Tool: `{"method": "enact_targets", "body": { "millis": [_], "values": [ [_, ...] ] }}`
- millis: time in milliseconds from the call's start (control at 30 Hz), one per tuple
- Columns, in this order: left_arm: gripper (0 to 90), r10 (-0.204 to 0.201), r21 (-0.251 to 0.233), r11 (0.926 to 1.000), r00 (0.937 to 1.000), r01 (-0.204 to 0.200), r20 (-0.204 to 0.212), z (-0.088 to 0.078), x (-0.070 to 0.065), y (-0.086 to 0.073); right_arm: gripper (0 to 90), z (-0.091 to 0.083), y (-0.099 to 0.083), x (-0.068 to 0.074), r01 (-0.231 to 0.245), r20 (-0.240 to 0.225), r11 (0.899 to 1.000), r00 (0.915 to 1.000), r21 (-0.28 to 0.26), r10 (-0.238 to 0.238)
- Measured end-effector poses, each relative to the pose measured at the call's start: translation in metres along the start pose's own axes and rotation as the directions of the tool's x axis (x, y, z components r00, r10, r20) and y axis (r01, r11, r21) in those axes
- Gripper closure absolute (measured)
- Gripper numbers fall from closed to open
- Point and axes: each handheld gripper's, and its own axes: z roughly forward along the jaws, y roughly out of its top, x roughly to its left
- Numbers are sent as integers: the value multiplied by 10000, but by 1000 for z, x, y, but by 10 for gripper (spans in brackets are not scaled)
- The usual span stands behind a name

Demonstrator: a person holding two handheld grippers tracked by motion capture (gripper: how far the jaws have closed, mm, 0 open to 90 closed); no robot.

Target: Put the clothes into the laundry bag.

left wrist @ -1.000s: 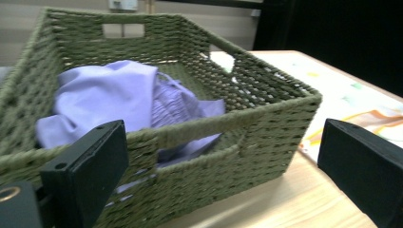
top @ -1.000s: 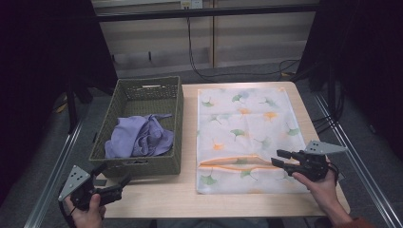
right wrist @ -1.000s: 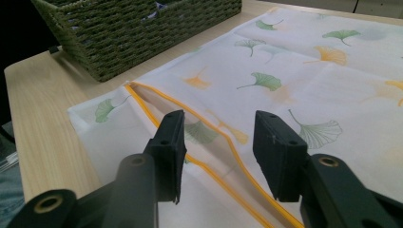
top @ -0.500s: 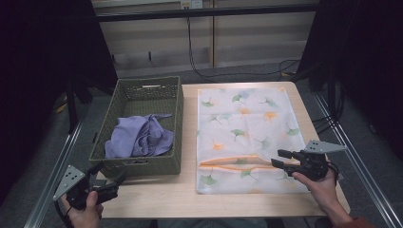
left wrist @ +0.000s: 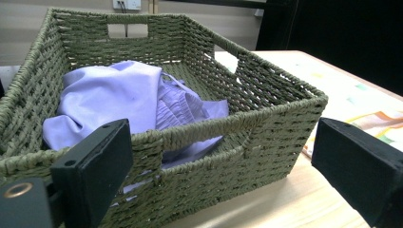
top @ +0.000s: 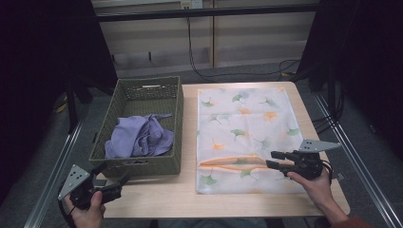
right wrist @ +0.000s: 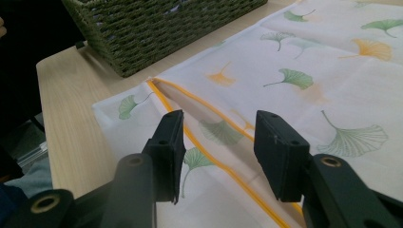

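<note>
Laundry bag [top: 249,133] lies flat beside the basket [top: 175,124] holding purple cloth [top: 139,137]; right tool [top: 275,160], just closing, and left tool [top: 113,178] gape empty.

Lilac cloth [top: 138,137], olive wicker basket [top: 173,102], ginkgo-print orange-trimmed white bag [top: 252,128]

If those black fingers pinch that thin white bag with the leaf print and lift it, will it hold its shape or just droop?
The thin white leaf-printed fabric bag would probably droop: it lies flat on the wooden table, and its orange-edged opening already gapes loosely. It looks light, so one edge should lift easily. Pushed, it would likely wrinkle or bunch rather than slide whole.
</note>
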Motion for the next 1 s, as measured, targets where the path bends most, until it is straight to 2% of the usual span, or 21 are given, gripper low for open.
{"method": "enact_targets", "body": {
  "millis": [133, 233, 367, 500, 667, 1000],
  "values": [
    [64, 131, 90, 9999, 9999, -132, 36, 1, -3, -1, 541, 8, 2, 1, 56, -100, 9998, 9999, 205, -54],
    [65, 152, 127, 9998, 9998, -153, 88, 3, -5, -1, 555, 17, 5, 3, 304, -135, 9979, 9995, 564, -297],
    [66, 382, 188, 9991, 9991, -385, 155, 5, -8, -1, 555, 29, 8, 8, 513, -302, 9946, 9984, 903, -488],
    [66, 409, 235, 9989, 9988, -416, 267, 6, -10, -2, 545, 35, 9, 6, 415, -194, 9954, 9990, 858, -400],
    [66, 447, 231, 9987, 9988, -451, 176, 3, -11, -3, 507, 40, 13, 5, 482, -200, 9958, 9987, 776, -468],
    [67, 471, 302, 9984, 9986, -479, 240, 4, -11, -3, 494, 53, 19, -5, 460, -119, 9920, 9989, 1178, -449]
  ]
}}
